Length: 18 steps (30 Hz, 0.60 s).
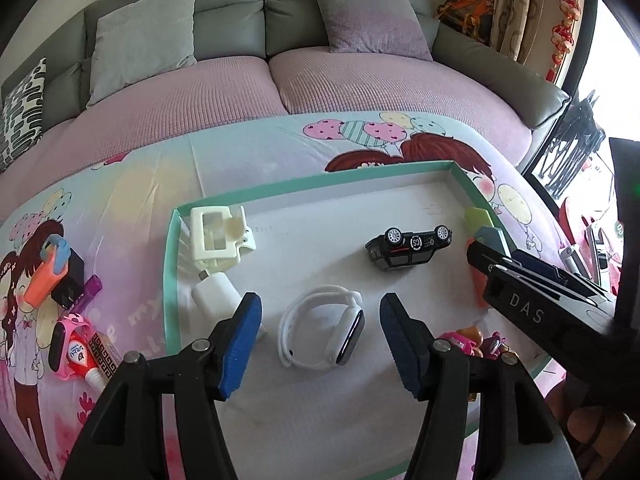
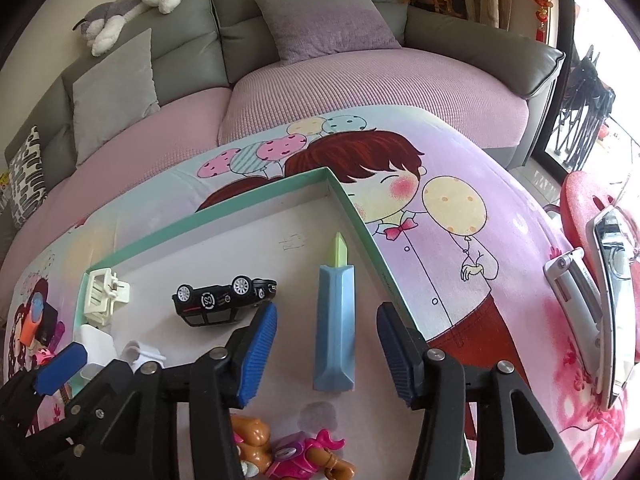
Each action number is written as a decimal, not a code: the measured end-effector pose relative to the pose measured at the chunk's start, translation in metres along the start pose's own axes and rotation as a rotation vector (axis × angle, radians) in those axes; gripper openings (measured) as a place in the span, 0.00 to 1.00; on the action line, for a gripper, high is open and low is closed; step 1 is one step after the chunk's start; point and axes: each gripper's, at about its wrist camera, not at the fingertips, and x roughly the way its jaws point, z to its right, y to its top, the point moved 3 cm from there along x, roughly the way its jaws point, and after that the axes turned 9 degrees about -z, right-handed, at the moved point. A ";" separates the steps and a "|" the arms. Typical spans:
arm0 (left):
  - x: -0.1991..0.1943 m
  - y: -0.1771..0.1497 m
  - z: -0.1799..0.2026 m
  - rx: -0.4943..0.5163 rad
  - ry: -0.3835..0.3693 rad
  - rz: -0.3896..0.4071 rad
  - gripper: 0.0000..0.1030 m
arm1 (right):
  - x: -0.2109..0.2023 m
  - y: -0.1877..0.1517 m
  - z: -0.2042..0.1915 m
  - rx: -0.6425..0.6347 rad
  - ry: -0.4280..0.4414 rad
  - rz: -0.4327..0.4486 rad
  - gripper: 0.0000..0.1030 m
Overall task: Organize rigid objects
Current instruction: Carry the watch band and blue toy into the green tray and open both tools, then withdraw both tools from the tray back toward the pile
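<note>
A shallow white tray with a teal rim (image 1: 256, 194) (image 2: 208, 214) lies on a cartoon-print cloth. In it lie a white smartwatch (image 1: 320, 330), a black toy car on its side (image 1: 408, 246) (image 2: 222, 300), a cream plastic clip (image 1: 218, 236) (image 2: 105, 292), a white charger (image 1: 214, 294) and a blue and green toy knife (image 2: 335, 324). My left gripper (image 1: 320, 336) is open, its pads either side of the watch without touching it. My right gripper (image 2: 326, 348) (image 1: 486, 250) is open, its pads clear of the knife's blue handle between them.
Left of the tray lie a pink watch (image 1: 70, 344), an orange and blue toy (image 1: 46, 276) and a purple tube (image 1: 90, 290). A pink toy figure (image 2: 296, 454) (image 1: 466, 340) sits at the tray's near edge. A red stool (image 2: 582, 208) and sofa (image 1: 240, 24) border the table.
</note>
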 end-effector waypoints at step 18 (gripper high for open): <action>-0.008 0.004 -0.073 -0.209 0.124 0.068 0.79 | 0.001 0.000 -0.021 -0.052 0.029 0.005 0.78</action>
